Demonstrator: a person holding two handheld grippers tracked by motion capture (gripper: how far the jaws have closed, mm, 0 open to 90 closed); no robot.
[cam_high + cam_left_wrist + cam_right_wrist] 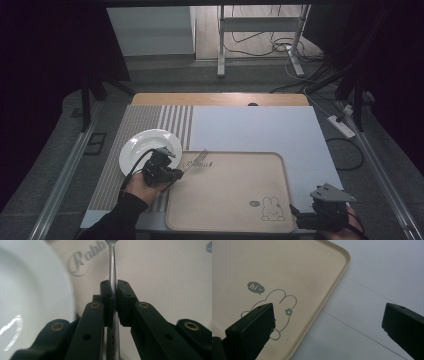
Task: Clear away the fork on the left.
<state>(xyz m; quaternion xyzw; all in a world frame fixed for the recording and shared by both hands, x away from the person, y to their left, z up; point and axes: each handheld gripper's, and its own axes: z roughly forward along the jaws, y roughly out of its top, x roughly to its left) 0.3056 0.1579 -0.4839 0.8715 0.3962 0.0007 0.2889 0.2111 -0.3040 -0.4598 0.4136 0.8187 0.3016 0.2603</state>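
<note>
A metal fork (196, 159) hangs over the far left corner of the beige tray (235, 200), tines pointing away. My left gripper (176, 172) is shut on its handle; in the left gripper view the pads (108, 293) pinch the fork's shaft (112, 267), with the tray's lettering beyond. A white plate (149, 149) lies just left of that gripper, and its rim (30, 297) bulks large at the left. My right gripper (295, 212) stands open at the tray's near right corner, its jaws wide apart over the tray's rim (329, 295) beside the rabbit drawing (279, 307).
The tray and plate rest on a white mat (260, 130) with a striped grey placemat (140, 125) to the left. The table's wooden edge (220, 99) runs along the back. Cables and a metal stand (260, 30) are on the floor behind.
</note>
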